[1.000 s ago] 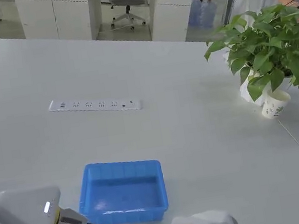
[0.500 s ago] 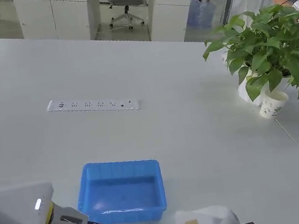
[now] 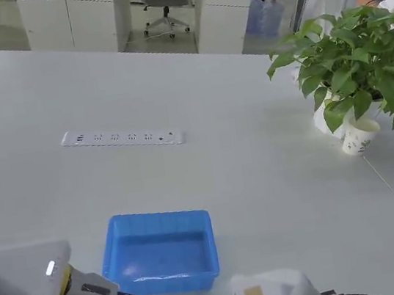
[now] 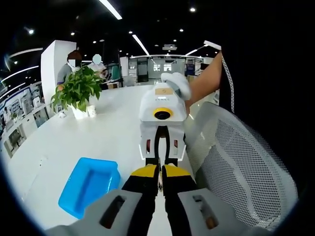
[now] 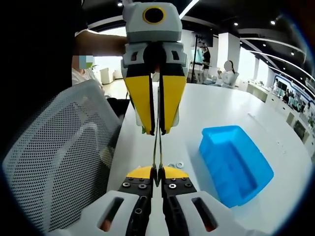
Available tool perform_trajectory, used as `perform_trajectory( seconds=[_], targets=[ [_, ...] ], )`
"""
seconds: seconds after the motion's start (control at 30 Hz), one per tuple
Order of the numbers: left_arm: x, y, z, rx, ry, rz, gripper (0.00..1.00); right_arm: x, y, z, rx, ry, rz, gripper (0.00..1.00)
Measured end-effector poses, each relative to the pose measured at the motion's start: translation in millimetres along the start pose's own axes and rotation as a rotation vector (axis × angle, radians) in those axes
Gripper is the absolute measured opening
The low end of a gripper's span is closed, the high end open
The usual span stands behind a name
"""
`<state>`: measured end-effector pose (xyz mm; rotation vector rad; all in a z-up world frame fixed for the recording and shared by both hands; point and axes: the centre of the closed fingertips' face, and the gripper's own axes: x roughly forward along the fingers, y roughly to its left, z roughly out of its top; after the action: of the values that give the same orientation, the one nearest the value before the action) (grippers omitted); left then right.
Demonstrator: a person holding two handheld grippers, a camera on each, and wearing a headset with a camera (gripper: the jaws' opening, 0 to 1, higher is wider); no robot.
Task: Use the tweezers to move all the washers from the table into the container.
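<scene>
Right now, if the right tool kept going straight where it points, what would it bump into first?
The left tool. It faces the right tool head-on, along the thin tweezers both seem to clamp. Depth is unclear, but nothing else lies between them.

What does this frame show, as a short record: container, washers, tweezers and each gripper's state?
container: blue container on the table; no washer discernible inside
washers: washers lie on the table between the tweezers and the container
tweezers: tweezers span from one gripper to the other, off the table
left gripper: left gripper shut on the tweezers' far end
right gripper: right gripper shut on the near end
background: power strip, potted plant
</scene>
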<state>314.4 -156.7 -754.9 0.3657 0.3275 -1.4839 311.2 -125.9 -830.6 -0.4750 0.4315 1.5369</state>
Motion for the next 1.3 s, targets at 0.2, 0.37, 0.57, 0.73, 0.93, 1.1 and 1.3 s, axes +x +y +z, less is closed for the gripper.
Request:
perform_trajectory(
  seconds=[0.2,0.37,0.57,0.73,0.93,1.1,1.3],
  targets=[
    [1.0,-0.2,-3.9,0.013,0.033,-0.005,0.06,0.1,0.2,-3.8,-0.006,0.018,0.001,0.07],
    [2.6,-2.3,-11.6,0.014,0.078,-0.024,0.06,0.6,2.4,-10.7,-0.023,0.048,0.013,0.07],
    [1.5,-0.9,-7.3,0.021,0.047,-0.032,0.06,-1.0,1.1,-6.8,-0.005,0.012,0.001,0.06],
    [2.8,-0.6,-10.3,0.012,0.079,-0.036,0.07,-1.4,0.6,-6.3,-0.009,0.006,0.000,0.06],
    [2.5,-0.9,-16.4,0.022,0.109,-0.040,0.08,-0.1,0.2,-4.9,-0.012,0.007,-0.002,0.06],
    [2.3,-1.8,-19.1,0.029,0.134,-0.039,0.07,2.2,0.9,-6.8,-0.013,0.022,0.004,0.07],
    [4.7,0.0,-22.0,0.053,0.165,-0.034,0.06,2.5,-3.0,-10.8,-0.005,0.043,-0.007,0.07]
  ],
)
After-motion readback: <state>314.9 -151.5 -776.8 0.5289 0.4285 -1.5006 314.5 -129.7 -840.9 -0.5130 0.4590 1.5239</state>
